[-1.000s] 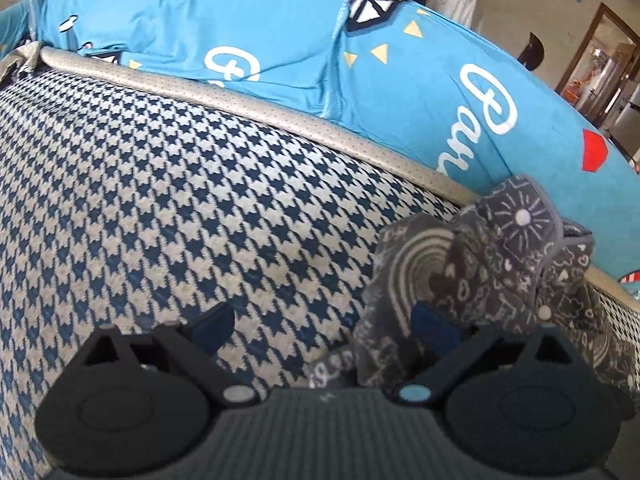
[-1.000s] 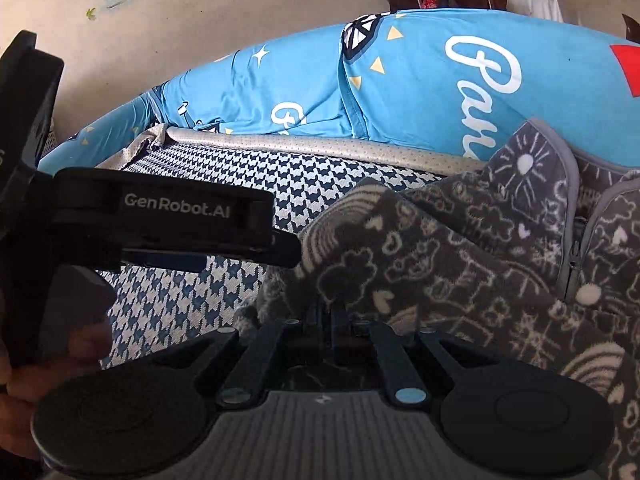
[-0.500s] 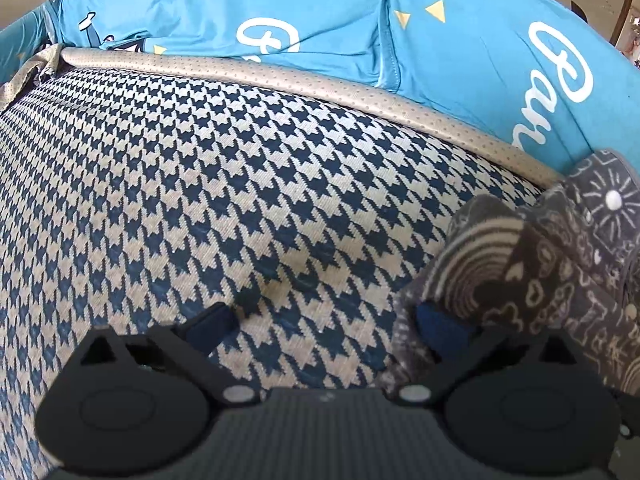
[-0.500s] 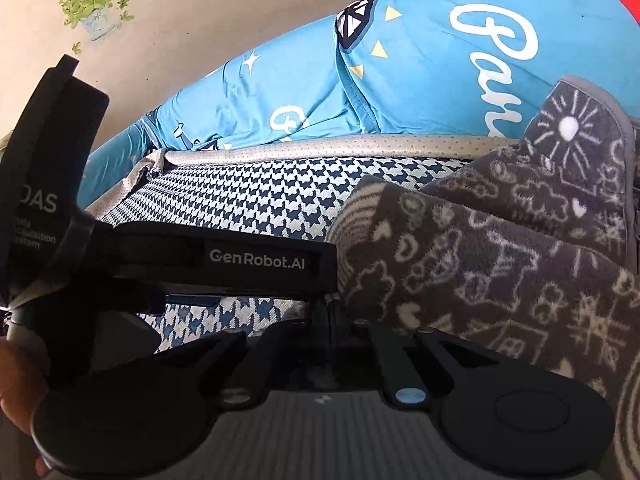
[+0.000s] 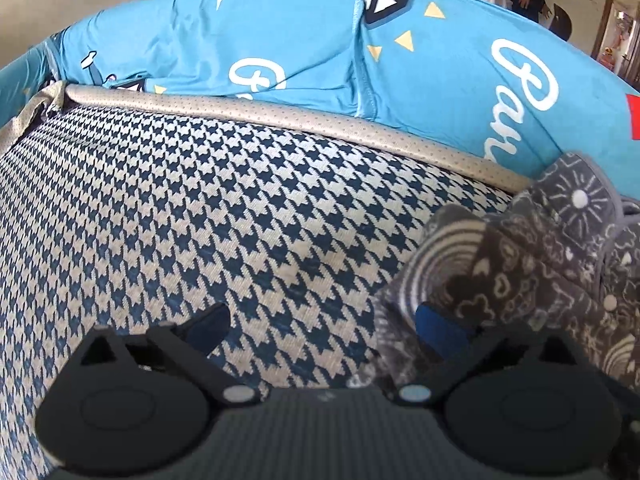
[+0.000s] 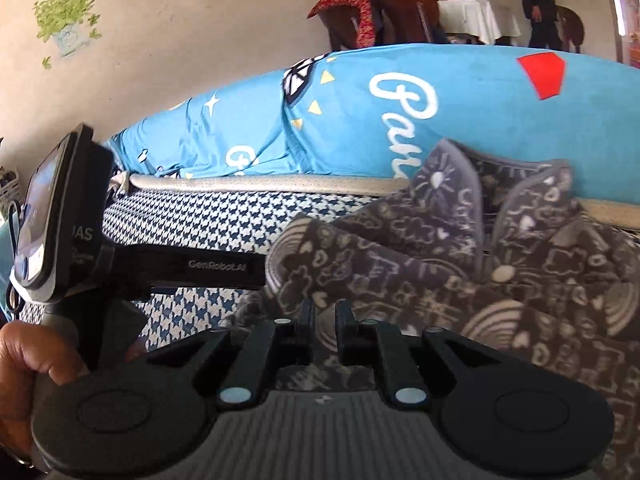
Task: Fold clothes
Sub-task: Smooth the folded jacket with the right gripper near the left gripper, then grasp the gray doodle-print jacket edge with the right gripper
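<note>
My left tool [image 5: 320, 326] is spread wide over the houndstooth cushion [image 5: 224, 216], its right finger against the grey patterned fleece jacket [image 5: 520, 264]. My right tool [image 6: 323, 316] is pinched onto that jacket's edge.

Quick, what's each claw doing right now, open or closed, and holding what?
Left claw: open, one finger under the dark grey doodle-print fleece garment.
Right claw: shut on that garment's edge.

Bright daylight, soft blur, strong fisheye edge bending.
</note>
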`<move>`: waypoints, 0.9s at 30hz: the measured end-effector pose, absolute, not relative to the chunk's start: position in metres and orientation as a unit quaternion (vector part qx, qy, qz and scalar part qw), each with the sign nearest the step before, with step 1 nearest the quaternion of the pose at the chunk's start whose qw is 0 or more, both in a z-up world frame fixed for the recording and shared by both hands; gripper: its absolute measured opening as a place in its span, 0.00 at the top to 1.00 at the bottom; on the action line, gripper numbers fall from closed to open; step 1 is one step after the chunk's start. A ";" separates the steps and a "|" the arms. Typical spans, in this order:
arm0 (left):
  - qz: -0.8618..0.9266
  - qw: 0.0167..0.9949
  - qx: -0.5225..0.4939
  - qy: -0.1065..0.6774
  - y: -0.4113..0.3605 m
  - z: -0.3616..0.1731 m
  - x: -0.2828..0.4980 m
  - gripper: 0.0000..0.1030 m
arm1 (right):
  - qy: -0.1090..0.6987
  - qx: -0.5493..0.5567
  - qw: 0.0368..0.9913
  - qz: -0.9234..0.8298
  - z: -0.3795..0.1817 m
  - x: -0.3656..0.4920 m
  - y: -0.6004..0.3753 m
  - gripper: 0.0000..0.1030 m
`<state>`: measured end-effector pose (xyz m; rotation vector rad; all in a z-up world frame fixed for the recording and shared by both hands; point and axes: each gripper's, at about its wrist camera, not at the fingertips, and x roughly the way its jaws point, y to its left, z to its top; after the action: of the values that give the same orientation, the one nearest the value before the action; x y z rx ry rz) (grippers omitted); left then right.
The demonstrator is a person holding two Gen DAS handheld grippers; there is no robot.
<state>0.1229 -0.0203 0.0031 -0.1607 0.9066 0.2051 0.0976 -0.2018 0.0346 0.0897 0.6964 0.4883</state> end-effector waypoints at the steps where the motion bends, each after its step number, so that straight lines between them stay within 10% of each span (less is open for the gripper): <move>1: 0.091 0.893 -0.074 0.435 -0.024 0.006 0.120 0.00 | 0.338 0.049 0.913 0.223 0.039 0.093 -0.213 0.88; 27: 0.014 0.885 -0.014 0.465 -0.083 -0.029 0.094 0.00 | 0.430 0.096 0.894 0.079 0.010 0.068 -0.345 0.86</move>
<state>0.0943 -0.0826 -0.0286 -0.0288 0.9674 0.0289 0.0676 -0.3455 0.0100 0.1986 0.8917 0.1630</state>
